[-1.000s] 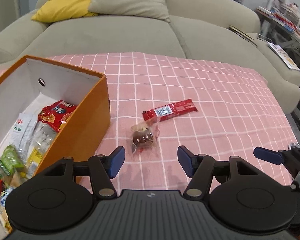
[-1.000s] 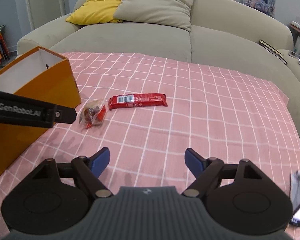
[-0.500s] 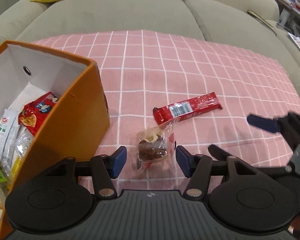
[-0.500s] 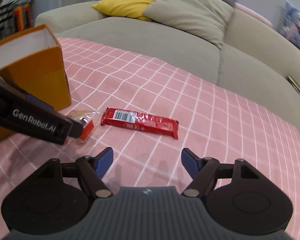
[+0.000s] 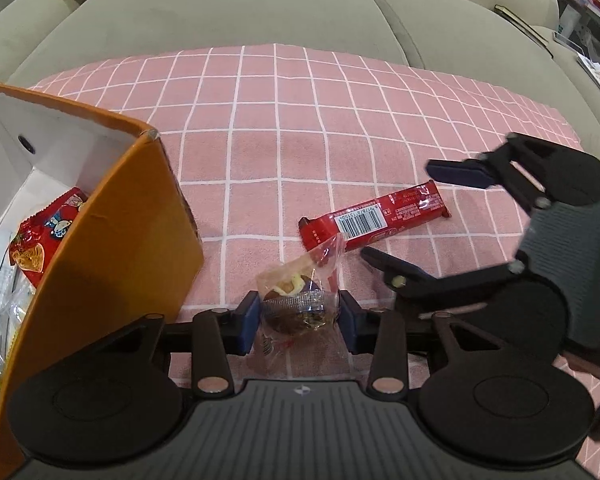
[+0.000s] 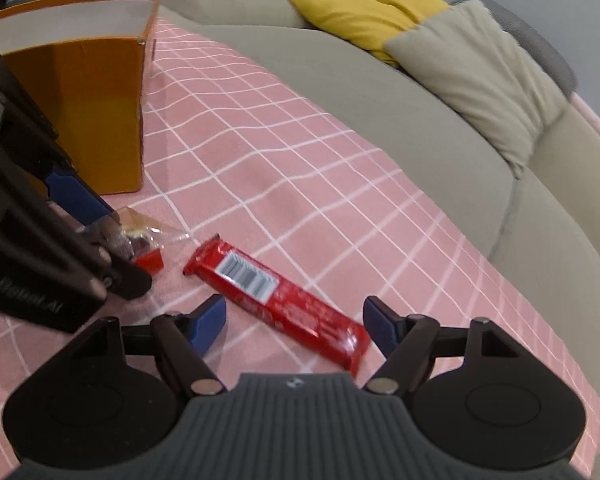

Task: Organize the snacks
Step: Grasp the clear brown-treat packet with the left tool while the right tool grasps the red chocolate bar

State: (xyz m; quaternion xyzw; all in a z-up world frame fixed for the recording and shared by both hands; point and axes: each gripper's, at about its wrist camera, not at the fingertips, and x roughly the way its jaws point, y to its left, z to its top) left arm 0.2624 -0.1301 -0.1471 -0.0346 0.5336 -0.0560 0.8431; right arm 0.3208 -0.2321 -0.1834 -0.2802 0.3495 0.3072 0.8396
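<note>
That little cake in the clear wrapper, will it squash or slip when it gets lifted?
Probably squashes easily: the cake looks soft and domed between the left hand-held gripper's pads, which sit at its sides. Its clear wrapper looks loose and crinkly, so it may slide a little. It is likely light, being small beside the red bar.

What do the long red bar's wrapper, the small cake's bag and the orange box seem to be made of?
Red bar wrapper: probably glossy plastic or foil film; it shines and carries a printed barcode.
Cake bag: clear, crinkled plastic film; the brown cake shows through it.
Orange box: likely matte cardboard, orange outside, white inside, with a creased wall.
</note>
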